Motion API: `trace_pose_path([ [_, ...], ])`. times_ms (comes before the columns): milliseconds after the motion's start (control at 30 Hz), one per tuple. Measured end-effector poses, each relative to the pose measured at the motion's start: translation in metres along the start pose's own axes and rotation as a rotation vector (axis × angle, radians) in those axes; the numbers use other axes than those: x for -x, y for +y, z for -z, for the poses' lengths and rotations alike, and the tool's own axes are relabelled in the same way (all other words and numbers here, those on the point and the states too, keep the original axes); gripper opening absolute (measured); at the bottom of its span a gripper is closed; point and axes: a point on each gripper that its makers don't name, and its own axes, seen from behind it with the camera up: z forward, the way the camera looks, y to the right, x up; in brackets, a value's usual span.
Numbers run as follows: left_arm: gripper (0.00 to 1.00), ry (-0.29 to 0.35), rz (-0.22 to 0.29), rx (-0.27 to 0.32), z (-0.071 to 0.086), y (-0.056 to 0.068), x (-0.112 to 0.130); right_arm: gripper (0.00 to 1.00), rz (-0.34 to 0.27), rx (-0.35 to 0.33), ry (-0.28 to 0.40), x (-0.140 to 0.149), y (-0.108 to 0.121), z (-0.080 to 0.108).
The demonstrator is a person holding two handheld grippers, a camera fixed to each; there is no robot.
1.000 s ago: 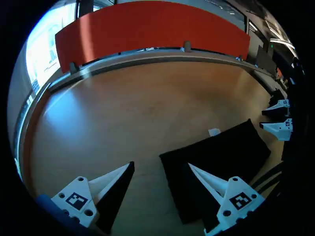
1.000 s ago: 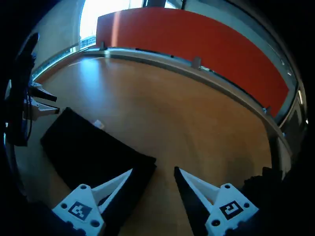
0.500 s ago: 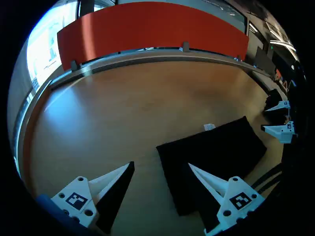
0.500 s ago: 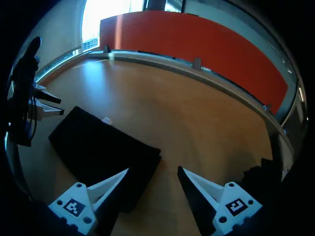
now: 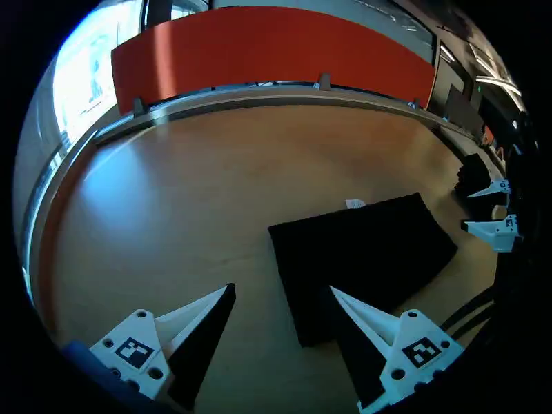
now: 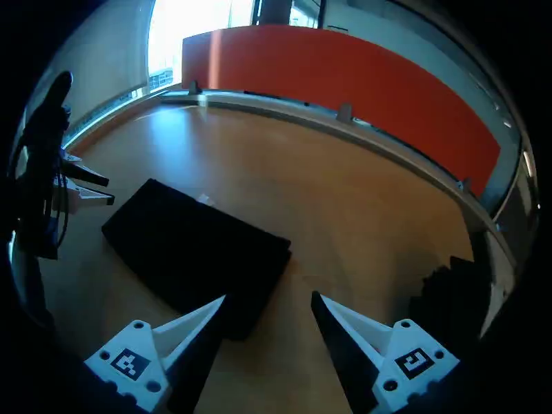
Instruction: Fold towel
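Left gripper (image 5: 281,288), jaws wide and empty, has the towel (image 5: 359,259) ahead and to its right. The folded black towel lies flat on the worktop (image 5: 207,186), toward the near edge and well clear of the far edge. Its long axis runs across from one gripper to the other. Right gripper (image 6: 269,297), likewise wide and empty, has the towel ahead and to its left. Neither is clearly nearer. Against the earlier frames both have drawn back, so more of the towel lies beyond the fingertips.
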Motion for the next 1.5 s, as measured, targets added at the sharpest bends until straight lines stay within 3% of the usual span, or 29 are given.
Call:
trace_pose_path([
  [400, 0.90, 0.014, 0.010, -0.030, 0.017, -0.005, 0.009, 0.86, 0.027, -0.059, 0.006, 0.004, -0.011, 0.002],
  [867, 0.90, 0.011, 0.070, -0.083, 0.046, -0.020, 0.036, 0.86, 0.107, -0.143, -0.013, 0.011, -0.019, -0.002],
  [1200, 0.90, 0.022, 0.085, -0.109, 0.061, -0.027, 0.043, 0.85, 0.128, -0.187, -0.039, 0.034, -0.023, -0.009],
  [1500, 0.90, 0.016, 0.098, -0.120, 0.069, -0.030, 0.053, 0.70, 0.135, -0.233, -0.072, 0.051, -0.028, -0.013],
])
